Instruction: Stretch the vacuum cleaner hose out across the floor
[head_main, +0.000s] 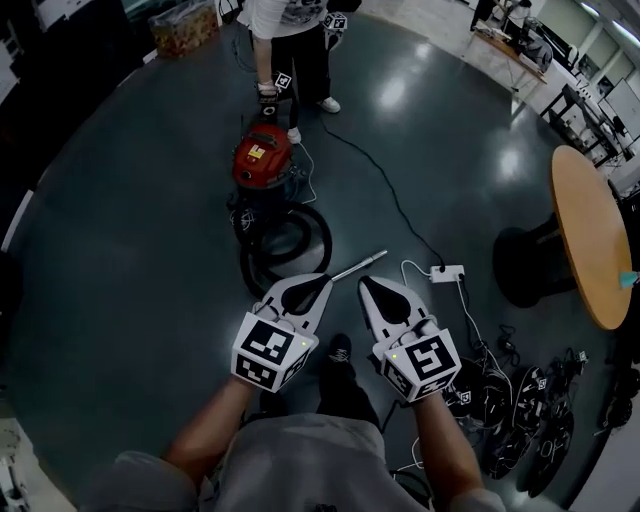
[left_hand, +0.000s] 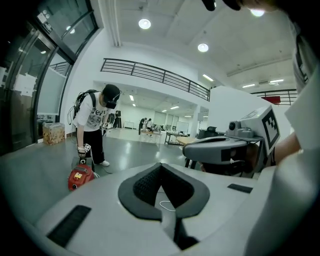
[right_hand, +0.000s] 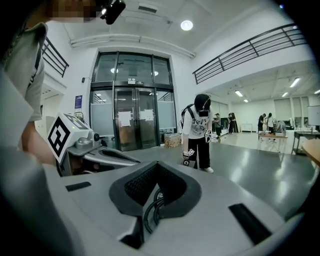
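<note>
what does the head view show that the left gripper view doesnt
Only the head view: the black hose coiled on the floor, a metal wand and a white power strip. Only the left gripper view: the balcony railing and the ceiling lights. Both: the red vacuum cleaner and the person bending over it.

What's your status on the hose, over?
Left tongs and right tongs shut, empty. Hose coiled by red vacuum, not gripped. Person standing at vacuum, power strip nearby.
</note>
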